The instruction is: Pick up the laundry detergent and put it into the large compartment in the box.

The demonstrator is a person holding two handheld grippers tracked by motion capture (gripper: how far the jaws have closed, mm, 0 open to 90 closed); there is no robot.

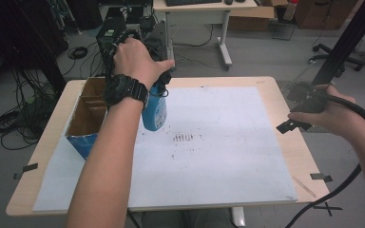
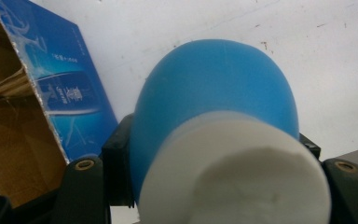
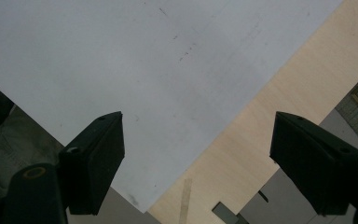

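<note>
one blue bottle [image 1: 154, 111], one box [image 1: 87, 116]

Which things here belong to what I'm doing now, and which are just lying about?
In the job:
- blue bottle, held in the left gripper
- cardboard box beside it

Lying about:
- white sheet
- tape strips
- right gripper, open, idle

We see the left gripper [image 2: 214, 186] clamped on a blue bottle [image 2: 214, 88] (white cap [image 2: 242, 172] nearest us), above the white sheet [image 2: 307, 42]; an open blue-sided cardboard box [image 2: 65, 88] sits at left.
</note>
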